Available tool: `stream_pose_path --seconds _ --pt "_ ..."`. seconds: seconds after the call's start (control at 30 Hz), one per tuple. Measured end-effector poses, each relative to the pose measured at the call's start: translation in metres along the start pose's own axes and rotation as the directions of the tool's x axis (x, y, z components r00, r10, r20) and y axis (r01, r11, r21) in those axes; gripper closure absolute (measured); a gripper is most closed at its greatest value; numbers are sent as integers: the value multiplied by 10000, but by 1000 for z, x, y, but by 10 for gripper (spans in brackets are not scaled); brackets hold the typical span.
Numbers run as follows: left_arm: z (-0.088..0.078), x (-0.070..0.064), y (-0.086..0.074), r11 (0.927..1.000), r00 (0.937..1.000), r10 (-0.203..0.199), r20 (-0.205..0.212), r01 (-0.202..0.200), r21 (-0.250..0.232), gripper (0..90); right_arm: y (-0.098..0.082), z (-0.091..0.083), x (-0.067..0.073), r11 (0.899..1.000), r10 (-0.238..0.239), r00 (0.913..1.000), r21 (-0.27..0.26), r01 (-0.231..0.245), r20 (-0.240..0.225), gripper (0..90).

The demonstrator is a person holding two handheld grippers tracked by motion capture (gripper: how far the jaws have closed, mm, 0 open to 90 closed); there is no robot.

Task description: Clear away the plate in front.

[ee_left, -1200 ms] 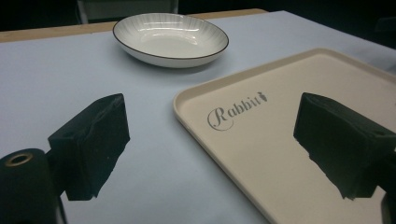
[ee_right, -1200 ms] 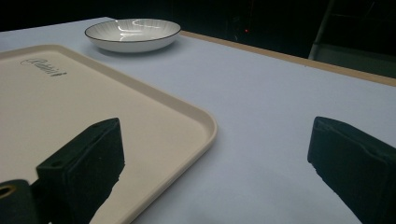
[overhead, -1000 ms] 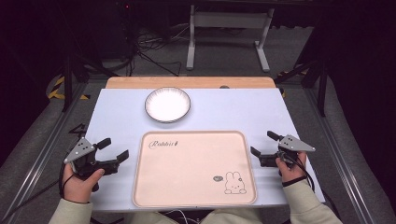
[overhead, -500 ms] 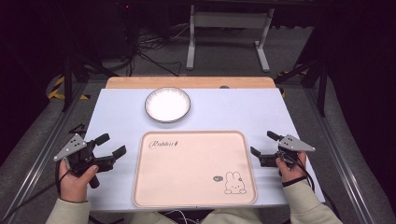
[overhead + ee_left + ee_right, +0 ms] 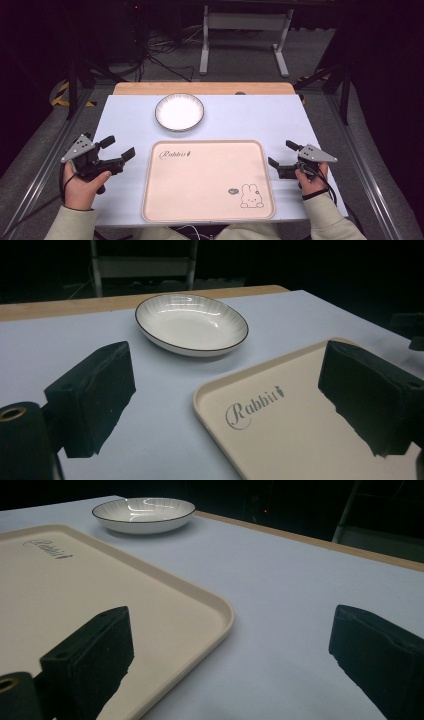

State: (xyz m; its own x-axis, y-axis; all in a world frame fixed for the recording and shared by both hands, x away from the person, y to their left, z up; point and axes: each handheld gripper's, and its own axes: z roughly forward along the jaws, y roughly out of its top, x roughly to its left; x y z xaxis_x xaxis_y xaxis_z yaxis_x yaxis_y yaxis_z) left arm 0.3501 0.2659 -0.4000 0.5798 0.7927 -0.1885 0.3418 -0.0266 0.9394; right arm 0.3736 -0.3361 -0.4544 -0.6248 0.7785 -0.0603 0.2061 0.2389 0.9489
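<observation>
A cream tray [image 5: 208, 200] printed with "Rabbit" and a small rabbit lies empty at the table's near middle. A white ribbed plate [image 5: 179, 112] with a dark rim sits beyond it, also empty. My left gripper [image 5: 119, 147] is open, held above the table just left of the tray's far left corner. My right gripper [image 5: 282, 154] is open beside the tray's right edge. The left gripper view has the plate [image 5: 192, 323] ahead and the tray [image 5: 300, 440] under the right jaw. In the right gripper view the tray's corner [image 5: 220, 612] lies between the jaws, with the plate [image 5: 144, 514] far off.
The pale blue tabletop [image 5: 260, 120] ends in a wooden strip [image 5: 200, 88] at the far edge. Beyond it are a metal stand [image 5: 245, 37] and cables on a dark floor. Rails run along both sides of the table.
My left gripper has lifted and shifted slightly left and away from me, staying open. The right gripper has stayed in place.
</observation>
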Motion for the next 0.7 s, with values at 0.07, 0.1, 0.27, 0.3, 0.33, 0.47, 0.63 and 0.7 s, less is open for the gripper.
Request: stream_pose_path --seconds 0.07,0.1,0.27,0.3,0.33,0.47,0.63,0.7 --pt "3 4 3 10000 10000 -37 -9 37 -15 77 0 0 0 10000 8 10000 -2 -8 5 43" --pt "5 7 4 10000 10000 -34 0 34 -19 77 0 0 0 10000 8 10000 -2 -8 5 43" --pt "13 16 11 9997 9999 147 -52 -146 179 88 0 0 0 10000 6 10000 19 -6 9 45" --pt "15 17 13 9997 9998 167 -56 -166 188 89 0 0 0 10000 7 10000 21 -7 12 45" --pt "16 18 15 9996 9998 202 -72 -201 183 93 0 0 0 10000 5 10000 12 -5 5 45" --pt "26 22 24 9996 9998 195 -74 -193 228 121 0 1 0 10000 -36 10000 62 36 -30 55" --pt "45 32 33 9994 9999 -75 -70 77 340 139 0 1 0 9999 -78 10000 97 78 -42 57" --pt "51 34 35 9995 10000 -31 -82 34 327 145 1 1 0 9999 -31 9999 129 32 -115 57"
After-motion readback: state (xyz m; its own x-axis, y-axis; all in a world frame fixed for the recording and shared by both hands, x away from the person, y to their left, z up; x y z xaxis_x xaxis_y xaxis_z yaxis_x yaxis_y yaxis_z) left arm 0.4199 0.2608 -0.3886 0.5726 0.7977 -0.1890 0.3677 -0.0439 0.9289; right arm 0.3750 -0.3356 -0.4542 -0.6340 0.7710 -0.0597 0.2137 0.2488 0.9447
